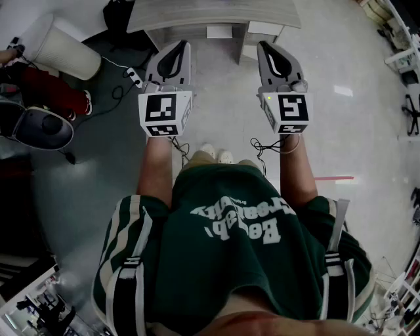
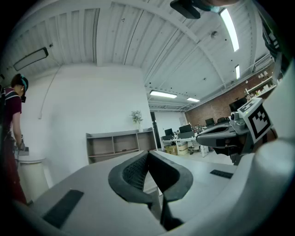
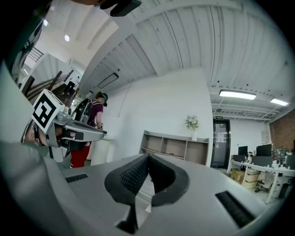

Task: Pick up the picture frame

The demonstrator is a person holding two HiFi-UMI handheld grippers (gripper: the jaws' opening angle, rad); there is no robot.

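Note:
No picture frame shows in any view. In the head view I hold both grippers level at waist height, side by side, aimed at a low grey shelf unit (image 1: pixel 216 13). My left gripper (image 1: pixel 174 47) is shut, its black pads meeting at the tips with nothing between them (image 2: pixel 147 153). The right gripper (image 1: pixel 269 47) is likewise shut and empty (image 3: pixel 148 157). Each gripper appears in the other's view: the right gripper (image 2: pixel 221 136) and the left gripper (image 3: pixel 73 131). The shelf unit (image 3: pixel 175 146) has open compartments, and a small potted plant (image 3: pixel 192 122) stands on top.
A person in dark red (image 3: pixel 94 110) stands at the left by a white cylindrical bin (image 1: pixel 65 46). A round grey device (image 1: pixel 39 128) and cables lie on the floor at the left. Desks with monitors (image 2: pixel 184 136) fill the room's right side.

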